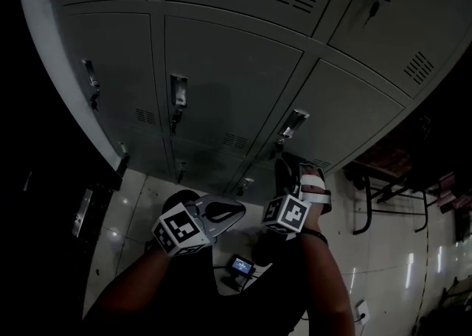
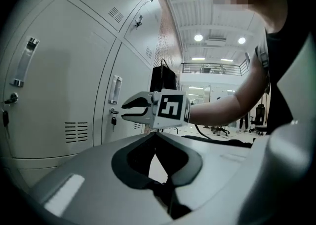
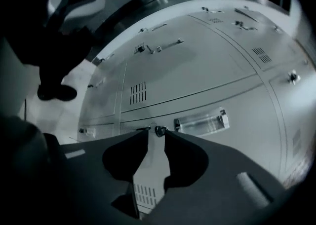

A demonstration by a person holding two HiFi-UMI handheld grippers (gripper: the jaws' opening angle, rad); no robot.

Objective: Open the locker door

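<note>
Grey lockers fill the head view. The locker door (image 1: 324, 113) ahead of me carries a clear handle (image 1: 293, 124) with a keyed lock (image 1: 280, 147) just below it. My right gripper (image 1: 287, 166) points at that lock from close by, with its jaws open and nothing between them. In the right gripper view the lock (image 3: 159, 131) shows just past the tips of the right gripper (image 3: 156, 134), beside the handle (image 3: 201, 122). My left gripper (image 1: 237, 212) hangs lower left, away from the doors, and is shut and empty. The left gripper view shows the left gripper (image 2: 156, 134) with its tips together and the right gripper (image 2: 129, 110) near a key (image 2: 113, 119).
Neighbouring locker doors (image 1: 221, 77) have their own handles and keys. A dark chair frame (image 1: 376, 187) stands on the tiled floor at the right. A small lit device (image 1: 240, 265) lies on the floor between my arms. A dark open door edge (image 1: 118, 166) juts out at the left.
</note>
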